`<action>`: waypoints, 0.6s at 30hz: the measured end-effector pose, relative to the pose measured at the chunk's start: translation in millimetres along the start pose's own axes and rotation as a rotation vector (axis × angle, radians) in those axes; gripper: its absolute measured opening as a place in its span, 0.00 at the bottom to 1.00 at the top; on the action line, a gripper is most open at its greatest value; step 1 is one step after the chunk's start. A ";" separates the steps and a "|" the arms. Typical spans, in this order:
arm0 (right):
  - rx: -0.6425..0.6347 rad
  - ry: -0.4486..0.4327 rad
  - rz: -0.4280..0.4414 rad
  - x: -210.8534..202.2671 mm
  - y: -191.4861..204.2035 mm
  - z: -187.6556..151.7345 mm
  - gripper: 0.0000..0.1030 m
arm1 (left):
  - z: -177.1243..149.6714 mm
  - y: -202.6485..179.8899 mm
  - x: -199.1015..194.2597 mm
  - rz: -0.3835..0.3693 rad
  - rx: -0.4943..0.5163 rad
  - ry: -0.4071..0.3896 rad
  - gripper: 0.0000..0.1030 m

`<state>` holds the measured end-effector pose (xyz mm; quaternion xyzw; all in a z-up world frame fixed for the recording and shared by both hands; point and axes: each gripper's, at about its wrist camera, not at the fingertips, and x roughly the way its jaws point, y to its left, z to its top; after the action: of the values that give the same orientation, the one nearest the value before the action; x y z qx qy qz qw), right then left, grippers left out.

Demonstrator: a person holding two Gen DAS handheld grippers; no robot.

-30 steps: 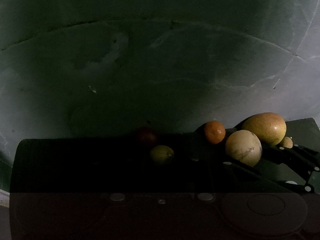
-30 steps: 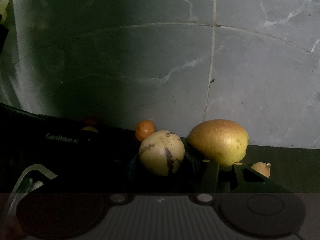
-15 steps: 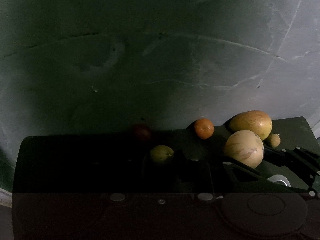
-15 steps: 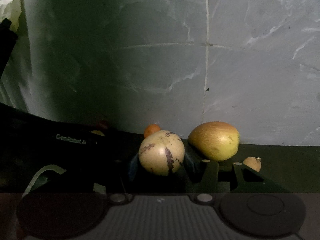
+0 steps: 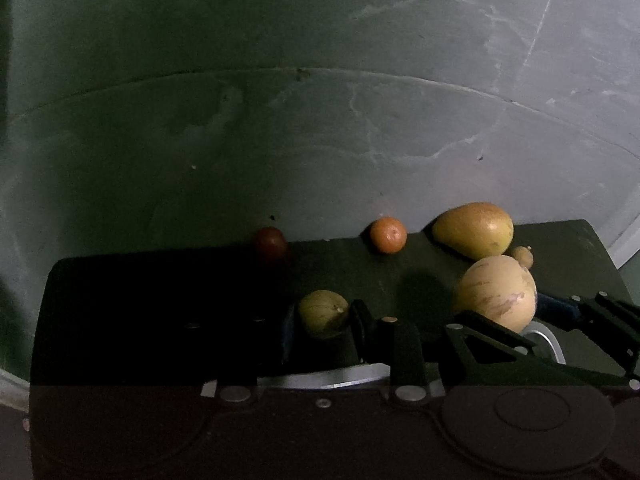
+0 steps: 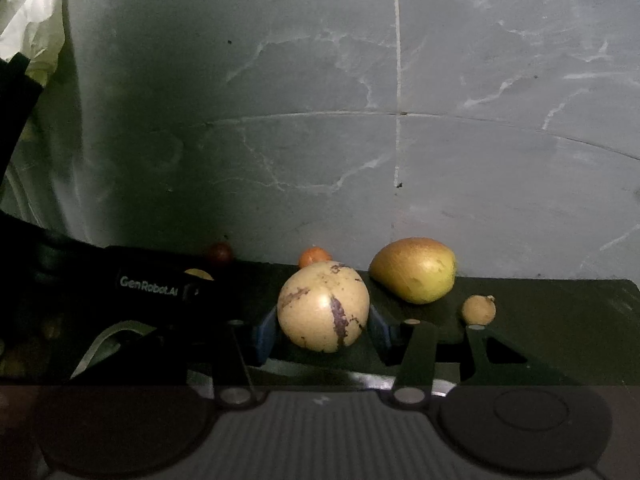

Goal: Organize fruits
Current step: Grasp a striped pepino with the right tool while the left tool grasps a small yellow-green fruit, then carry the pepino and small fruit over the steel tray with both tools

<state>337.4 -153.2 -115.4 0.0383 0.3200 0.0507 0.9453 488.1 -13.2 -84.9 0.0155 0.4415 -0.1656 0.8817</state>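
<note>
on left tongs (image 6: 200,276): "genrobot.ai"

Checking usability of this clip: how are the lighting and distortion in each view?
Left wrist view: very dim, the left of the dark mat in deep shadow, the red fruit barely visible, floor lines bowed by the fisheye. Right wrist view: brighter on the pale round fruit, left side black.

My left hand-held gripper (image 5: 322,314): its left finger is lost in shadow. The orange fruit (image 6: 314,256) sits half hidden behind the spotted round fruit (image 6: 323,306). The dark red fruit (image 6: 219,254) is too dim to identify. The white sheet (image 6: 30,28) is cut off by the frame edge.
</note>
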 end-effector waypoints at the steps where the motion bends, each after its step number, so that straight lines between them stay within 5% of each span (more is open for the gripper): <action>1: 0.004 -0.002 -0.002 -2.2 0.7 -0.8 0.52 | -1.9 0.0 -0.2 -0.002 0.001 0.001 0.30; 18: 0.041 -0.011 -0.056 -43.6 5.2 -33.4 0.52 | -34.0 -12.4 -24.2 -0.044 0.047 0.020 0.30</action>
<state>282.1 -151.9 -115.2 0.0488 0.3167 0.0177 0.9471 444.6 -12.2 -85.2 0.0284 0.4467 -0.1950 0.8727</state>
